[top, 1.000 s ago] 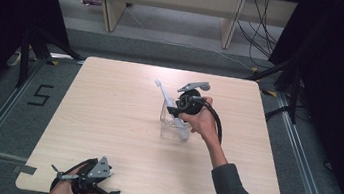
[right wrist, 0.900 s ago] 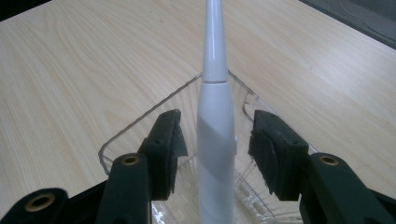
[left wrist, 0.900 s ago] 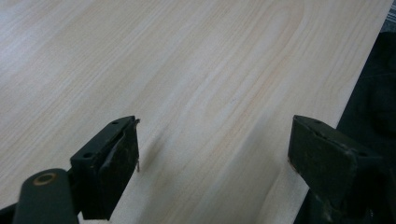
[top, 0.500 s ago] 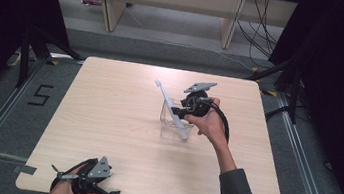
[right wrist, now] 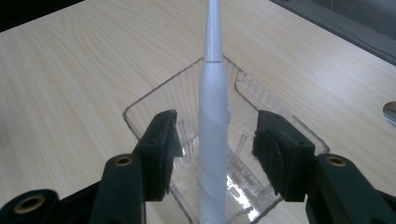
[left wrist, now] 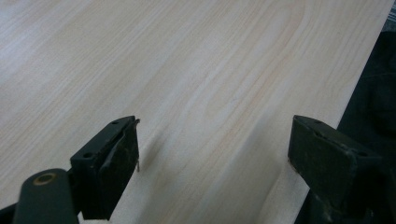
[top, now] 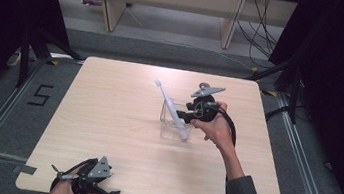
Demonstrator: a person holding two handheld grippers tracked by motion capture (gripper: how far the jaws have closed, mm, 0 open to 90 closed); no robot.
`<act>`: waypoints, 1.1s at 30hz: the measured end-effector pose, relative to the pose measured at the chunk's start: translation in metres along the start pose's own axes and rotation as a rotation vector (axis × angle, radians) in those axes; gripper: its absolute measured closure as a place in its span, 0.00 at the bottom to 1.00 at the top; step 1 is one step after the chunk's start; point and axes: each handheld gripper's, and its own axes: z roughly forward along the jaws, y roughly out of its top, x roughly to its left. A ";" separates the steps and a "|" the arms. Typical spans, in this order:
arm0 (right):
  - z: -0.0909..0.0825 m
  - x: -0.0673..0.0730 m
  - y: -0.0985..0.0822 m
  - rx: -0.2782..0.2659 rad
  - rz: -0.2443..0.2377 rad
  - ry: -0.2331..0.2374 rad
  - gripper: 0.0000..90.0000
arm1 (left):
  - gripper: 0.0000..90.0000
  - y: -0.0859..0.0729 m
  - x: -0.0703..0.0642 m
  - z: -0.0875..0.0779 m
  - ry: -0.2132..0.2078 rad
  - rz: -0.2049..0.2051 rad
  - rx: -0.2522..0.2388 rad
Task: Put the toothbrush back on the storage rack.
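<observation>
right gripper [right wrist: 212, 154]: jaws apart, straddling toothbrush [right wrist: 212, 116] | brush leaned in clear cup [top: 173, 122], head up, far-left | left gripper [left wrist: 215, 168]: apart, idle near table [top: 106, 118] edge

The right gripper [top: 186, 115] has let go of the white toothbrush [top: 171, 108]. A second ago its jaws were tight around the handle; now they stand open with the handle in the gap between them. The hand [top: 216, 127] has pulled back a little toward the person (away from the clear box [top: 166, 130]), and the toothbrush leans in the box.
</observation>
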 end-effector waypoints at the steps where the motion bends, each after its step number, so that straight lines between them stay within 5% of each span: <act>1: -0.001 0.000 0.000 0.001 0.010 0.004 0.54 | 0.17 0.000 0.000 0.000 0.002 0.004 -0.002; 27: -0.033 -0.004 -0.023 -0.057 0.018 0.012 0.50 | 0.17 0.000 0.000 0.000 0.001 -0.002 0.000; 33: -0.038 -0.007 -0.024 -0.080 0.014 -0.015 0.46 | 0.17 0.000 0.000 0.000 0.001 -0.002 0.001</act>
